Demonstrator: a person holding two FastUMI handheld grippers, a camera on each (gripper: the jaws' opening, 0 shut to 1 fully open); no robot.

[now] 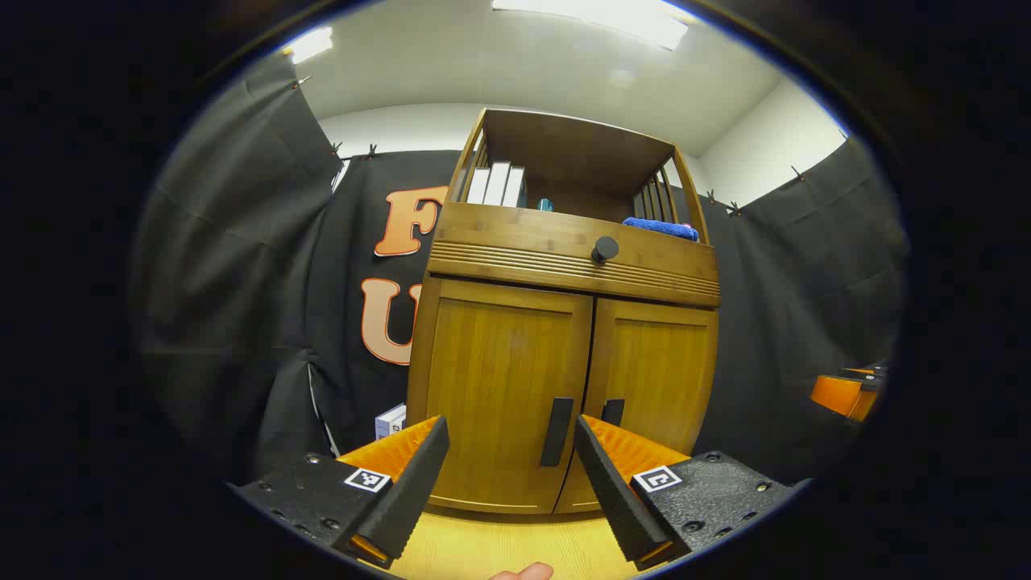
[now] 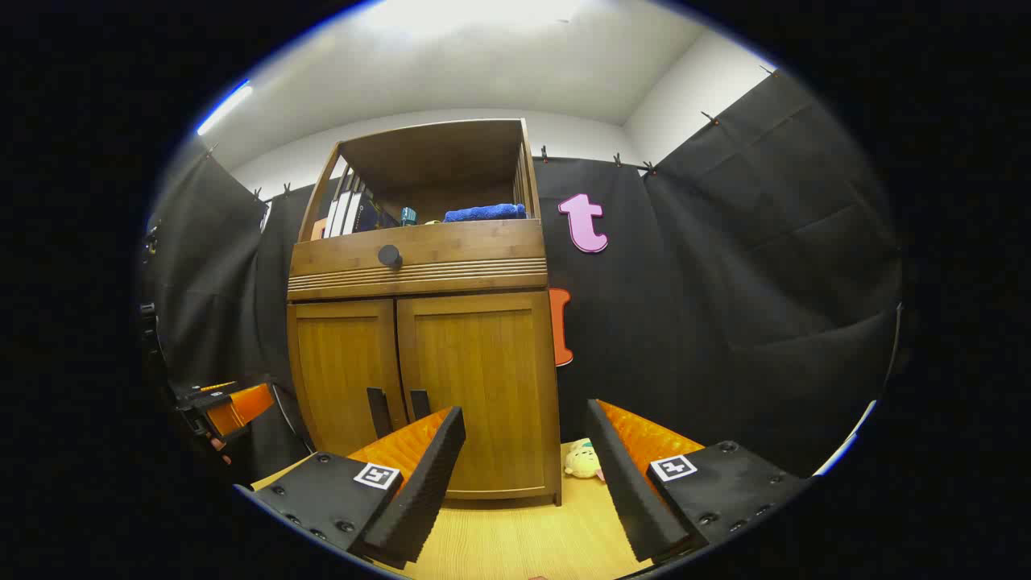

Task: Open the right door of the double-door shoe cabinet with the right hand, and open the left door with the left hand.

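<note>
2 doors, both closed: no part of the task is done yet, and I judge this to be the approach before the 1st pull.

Left gripper view: the shoe cabinet [image 1: 564, 322] stands straight ahead on the pale wooden floor [image 1: 499, 548], against the black cloth wall. The left door [image 1: 499, 387] and right door [image 1: 652, 379] sit flush, each with a dark vertical handle by the centre seam: the left handle [image 1: 556, 431] and the right handle [image 1: 613, 412]. The left gripper [image 1: 511, 475] has its jaws spread wide and holding nothing; the left handle shows in the gap between them, farther off and not touched. Above the doors is a drawer front with a round knob [image 1: 605, 249], and an open shelf with books [image 1: 497, 184] and a blue cloth [image 1: 662, 228]. The other gripper [image 1: 846, 393] shows at the right edge.

Right gripper view: the cabinet stands left of centre. The right gripper [image 2: 523, 475] also has its jaws spread and empty, aimed at the cabinet's right edge, not at the right handle [image 2: 420, 403], which lies left of the gap. A small plush toy [image 2: 581, 461] lies on the floor beside the cabinet's right corner.

Next, I judge, the right gripper must swing left and go forward until its jaws straddle the right handle, then close and pull along the door's arc; the left gripper is already nearly lined up.
</note>
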